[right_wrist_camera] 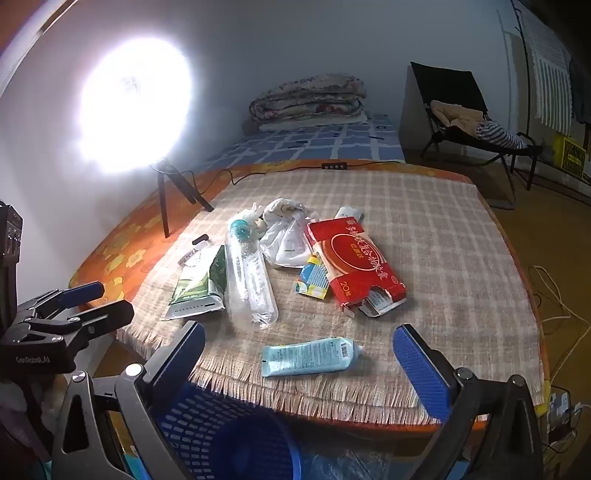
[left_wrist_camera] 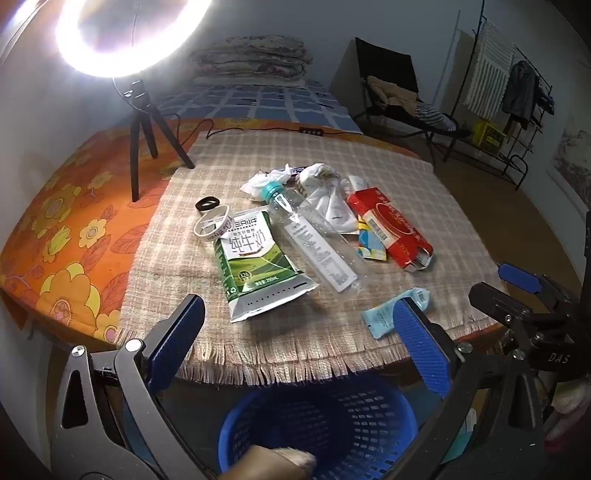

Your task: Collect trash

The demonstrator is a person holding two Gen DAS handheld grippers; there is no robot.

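The left gripper [left_wrist_camera: 299, 339] is hovering over the near edge of the table with its blue-padded fingers [left_wrist_camera: 177, 339] spread wide and gripping nothing. The right gripper [right_wrist_camera: 299, 363] is hanging beside it, its fingers [right_wrist_camera: 421, 369] equally wide apart and empty, framing a light blue tube [right_wrist_camera: 310, 356] that is lying flat near the fringe of the checked tablecloth [right_wrist_camera: 443, 240]. The rest of the trash is sitting in a loose pile at the middle of the cloth: a flattened green milk carton [left_wrist_camera: 258, 264], a clear plastic bottle [left_wrist_camera: 314, 242] lying on its side just beside it, a torn red box [right_wrist_camera: 354, 262], a small yellow and blue packet [right_wrist_camera: 313, 278] touching the box, and crumpled white plastic bags [right_wrist_camera: 286, 232] behind them. A blue plastic basket [left_wrist_camera: 321, 428] is standing on the floor below the table edge. A ring light [left_wrist_camera: 129, 33] on a tripod is glaring at the far left
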